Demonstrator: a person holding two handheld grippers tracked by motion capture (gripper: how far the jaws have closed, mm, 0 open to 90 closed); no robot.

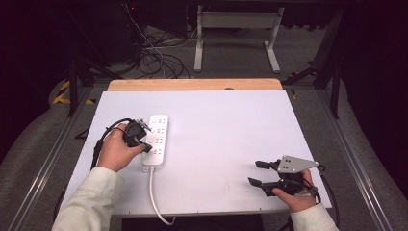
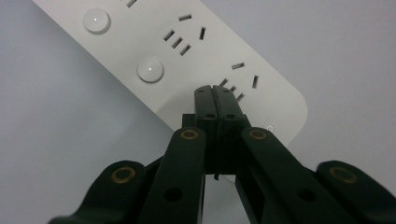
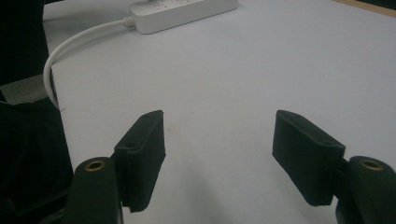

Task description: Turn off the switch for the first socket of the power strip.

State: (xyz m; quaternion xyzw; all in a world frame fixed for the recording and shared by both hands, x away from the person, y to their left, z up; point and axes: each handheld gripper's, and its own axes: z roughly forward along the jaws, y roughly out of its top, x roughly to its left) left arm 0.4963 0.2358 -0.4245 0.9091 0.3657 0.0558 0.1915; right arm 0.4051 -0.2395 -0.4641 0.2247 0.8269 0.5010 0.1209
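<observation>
Two grippers are mine. On the left, my left gripper (image 2: pixel 215 93) has its fingers (image 2: pixel 204 100) clenched together, empty, the tips over the long white plastic power strip (image 1: pixel 157 140), probably to press a button or socket. That strip lies left of centre on the white tabletop (image 1: pixel 231 125), long axis running near to far, its white cable (image 1: pixel 155 197) leaving the near end. On the right, my right gripper (image 1: pixel 259 173) rests released, fingers wide apart, waiting.
</observation>
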